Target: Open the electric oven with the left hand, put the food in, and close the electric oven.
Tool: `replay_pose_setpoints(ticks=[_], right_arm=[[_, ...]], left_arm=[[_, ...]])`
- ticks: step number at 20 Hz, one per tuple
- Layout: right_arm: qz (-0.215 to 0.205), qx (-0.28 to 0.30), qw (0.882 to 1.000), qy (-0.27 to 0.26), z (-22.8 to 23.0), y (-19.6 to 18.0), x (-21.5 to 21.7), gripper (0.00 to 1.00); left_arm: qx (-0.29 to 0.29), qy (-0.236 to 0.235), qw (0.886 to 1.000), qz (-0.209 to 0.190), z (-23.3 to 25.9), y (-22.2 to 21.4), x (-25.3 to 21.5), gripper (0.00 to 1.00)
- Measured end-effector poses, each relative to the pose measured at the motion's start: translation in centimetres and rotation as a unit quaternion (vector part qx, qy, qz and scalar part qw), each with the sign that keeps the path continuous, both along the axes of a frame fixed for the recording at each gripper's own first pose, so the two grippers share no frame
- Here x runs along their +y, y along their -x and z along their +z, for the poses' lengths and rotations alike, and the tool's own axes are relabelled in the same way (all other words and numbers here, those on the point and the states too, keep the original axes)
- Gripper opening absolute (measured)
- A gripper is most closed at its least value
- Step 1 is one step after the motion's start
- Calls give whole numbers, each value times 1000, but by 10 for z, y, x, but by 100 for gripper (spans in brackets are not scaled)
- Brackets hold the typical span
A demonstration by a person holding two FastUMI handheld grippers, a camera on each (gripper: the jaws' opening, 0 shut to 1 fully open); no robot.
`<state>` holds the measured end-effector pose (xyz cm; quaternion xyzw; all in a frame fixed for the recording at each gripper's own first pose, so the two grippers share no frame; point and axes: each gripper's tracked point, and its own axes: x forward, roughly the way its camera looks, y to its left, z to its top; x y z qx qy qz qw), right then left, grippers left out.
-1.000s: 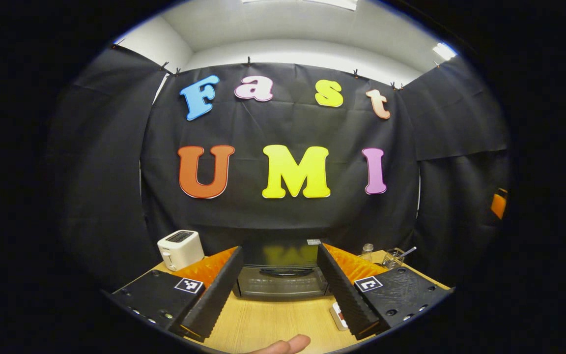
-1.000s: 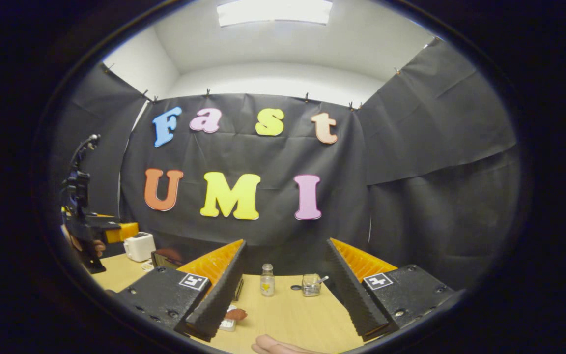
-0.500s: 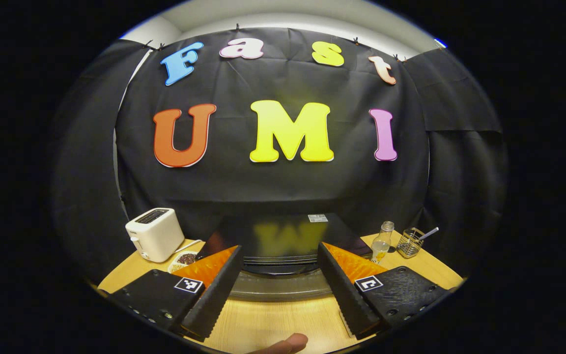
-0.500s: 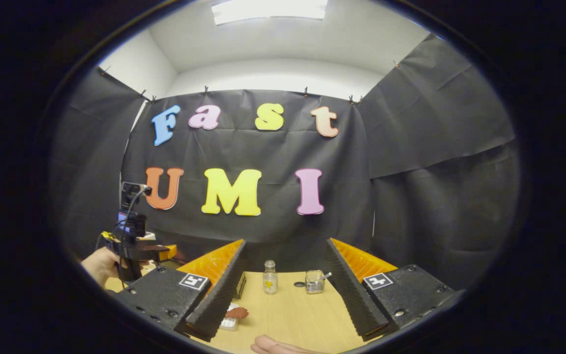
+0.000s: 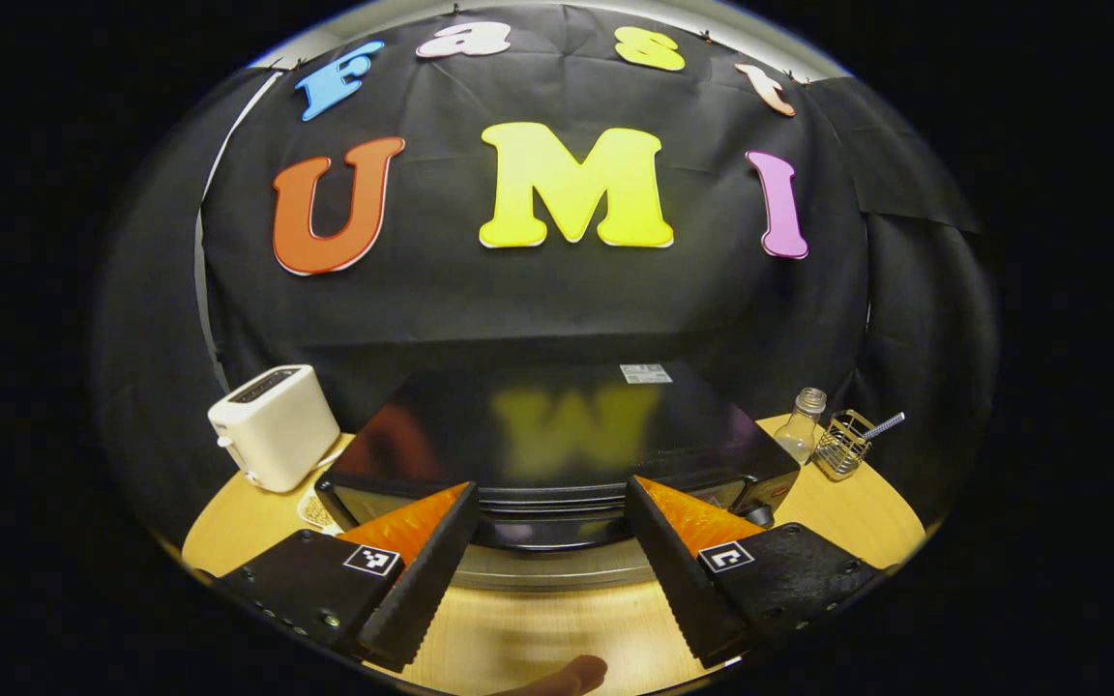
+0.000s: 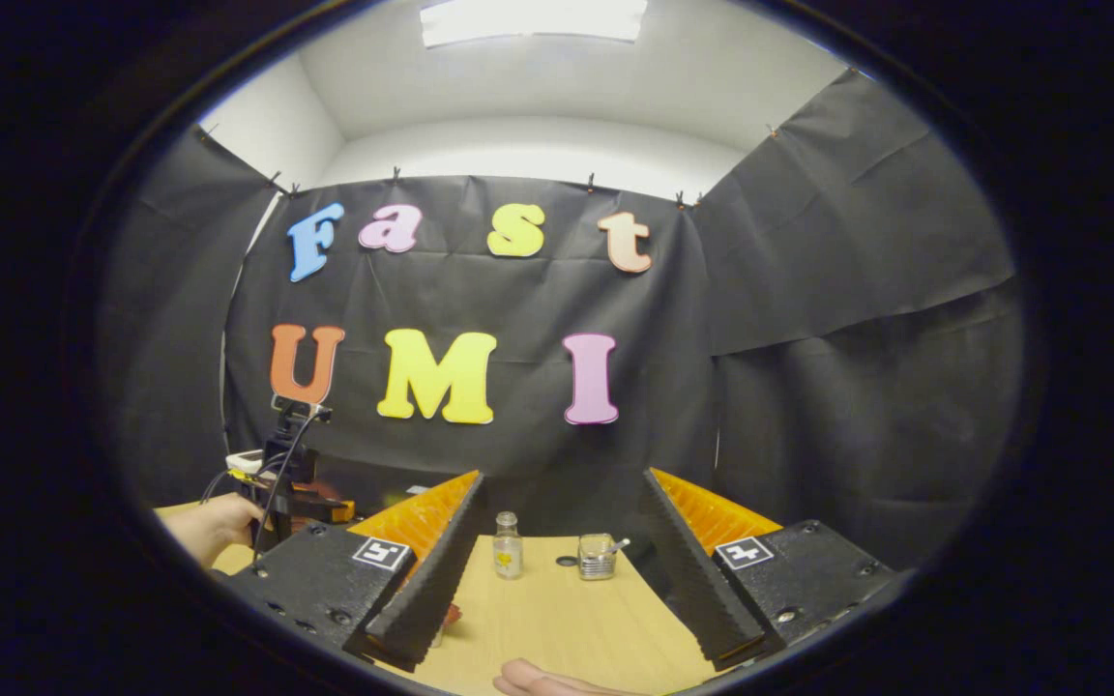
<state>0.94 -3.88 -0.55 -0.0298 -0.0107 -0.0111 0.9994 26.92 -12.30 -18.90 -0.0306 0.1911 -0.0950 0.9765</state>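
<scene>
Black cloth walls off the booth behind a wooden tabletop (image 5: 538, 638), and the electric oven (image 5: 557, 435) sits toward its back edge, centred, with the door apparently not yet opened. Judging by that, the task is at its very start: opening, loading and closing all remain. The left gripper (image 5: 547, 570) hovers just in front of the oven's front, its fingers spread wide and holding nothing, lined up with the dark handle (image 5: 552, 530) between them. The right gripper (image 6: 557, 580) waits over the tabletop's right part, fingers likewise apart and empty. A brownish piece (image 6: 448, 613), probably the food, peeks beside its left finger, too hidden to be sure. Near the back right corner stand a glass bottle (image 5: 799, 435) with a little yellowish content and a wire basket (image 5: 842, 445) holding a utensil. A white toaster (image 5: 272, 425) stands at the back left.
</scene>
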Motion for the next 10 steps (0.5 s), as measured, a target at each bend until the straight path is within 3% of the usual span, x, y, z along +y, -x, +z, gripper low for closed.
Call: replay_pose_setpoints(ticks=[8,10], right_arm=[[7,27,999,-19,-1,-4,-4,96],[11,22,1000,-13,4,0,0,100]], left_arm=[[14,3,1000,-3,-3,2,0,98],[14,2,1000,-4,-3,10,1,98]])
